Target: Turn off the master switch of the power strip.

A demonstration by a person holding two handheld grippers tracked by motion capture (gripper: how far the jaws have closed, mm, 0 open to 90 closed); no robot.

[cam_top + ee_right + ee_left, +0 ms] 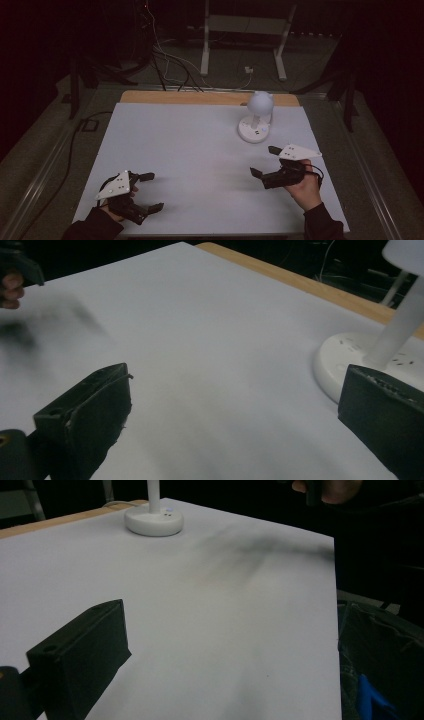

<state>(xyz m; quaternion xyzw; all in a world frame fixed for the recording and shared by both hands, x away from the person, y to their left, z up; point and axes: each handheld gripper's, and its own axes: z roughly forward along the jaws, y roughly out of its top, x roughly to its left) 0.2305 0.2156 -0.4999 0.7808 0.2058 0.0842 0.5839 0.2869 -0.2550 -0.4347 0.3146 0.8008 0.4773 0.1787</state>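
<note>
the left gripper hovers low over the near left corner of the white table, its jaws spread wide with nothing between them. the right gripper sits at the near right, jaws likewise spread and empty, opening toward the small white lamp. the lamp stands upright just beyond it, near the far right edge, untouched.

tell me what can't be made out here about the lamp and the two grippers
- Lamp: the left gripper view cuts off its head at the top edge; the right gripper view shows just a corner of the head, and a jaw covers part of the base.
- Base markings: too small to read.
- Left gripper: its own view shows one jaw; the other lies past the frame.
- Right gripper: blurred in the left gripper view.
</note>
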